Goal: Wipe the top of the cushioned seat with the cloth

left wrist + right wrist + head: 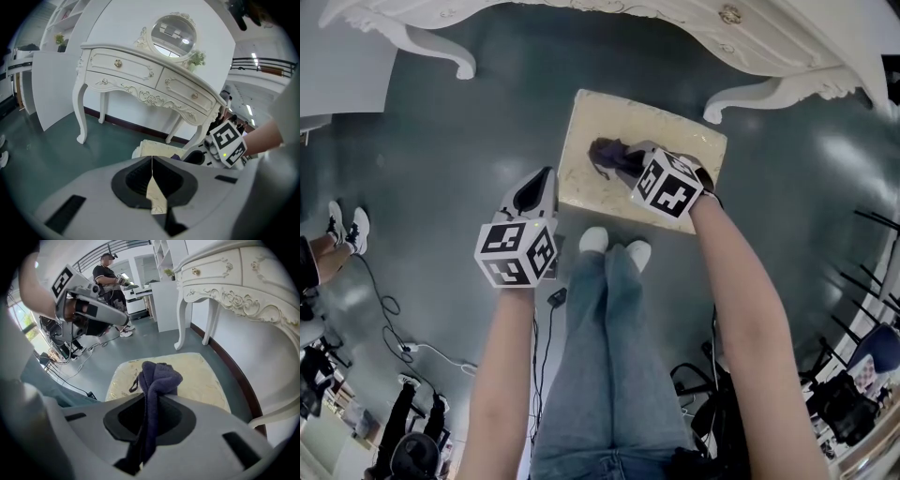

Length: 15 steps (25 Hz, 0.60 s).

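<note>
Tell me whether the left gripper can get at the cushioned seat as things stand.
Probably yes. The left gripper, shut and empty, hangs beside the seat's left edge with nothing between them. The right gripper holds the cloth over the seat top.

A white carved dressing table (140,77) stands on the dark green floor (42,150). A round mirror (174,32) sits atop it. A white panel (51,89) stands just to its left, and cables (390,305) lie well away from it.
</note>
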Each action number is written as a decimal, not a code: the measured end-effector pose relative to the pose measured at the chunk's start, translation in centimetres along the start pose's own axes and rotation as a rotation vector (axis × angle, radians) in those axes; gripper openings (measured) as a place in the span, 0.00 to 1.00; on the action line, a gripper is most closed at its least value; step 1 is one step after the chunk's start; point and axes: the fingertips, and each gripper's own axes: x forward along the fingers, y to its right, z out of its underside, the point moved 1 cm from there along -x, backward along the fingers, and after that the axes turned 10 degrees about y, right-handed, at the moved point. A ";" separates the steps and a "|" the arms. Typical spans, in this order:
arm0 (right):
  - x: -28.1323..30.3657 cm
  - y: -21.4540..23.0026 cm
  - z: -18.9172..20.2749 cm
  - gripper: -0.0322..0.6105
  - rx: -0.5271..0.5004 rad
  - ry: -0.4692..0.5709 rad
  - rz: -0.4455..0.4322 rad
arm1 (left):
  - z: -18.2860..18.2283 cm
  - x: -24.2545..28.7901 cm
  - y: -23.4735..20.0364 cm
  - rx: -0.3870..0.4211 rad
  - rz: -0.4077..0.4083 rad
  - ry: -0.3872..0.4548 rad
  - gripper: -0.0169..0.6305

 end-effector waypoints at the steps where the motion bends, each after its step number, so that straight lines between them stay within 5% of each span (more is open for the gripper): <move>1: 0.0 -0.3 0.1 0.11 0.001 0.001 -0.005 | 0.1 -0.1 0.0 0.000 -0.001 -0.001 0.03; 15: 0.4 -4.5 0.6 0.11 0.023 -0.006 -0.069 | 0.5 -0.9 0.7 -0.016 -0.008 0.010 0.03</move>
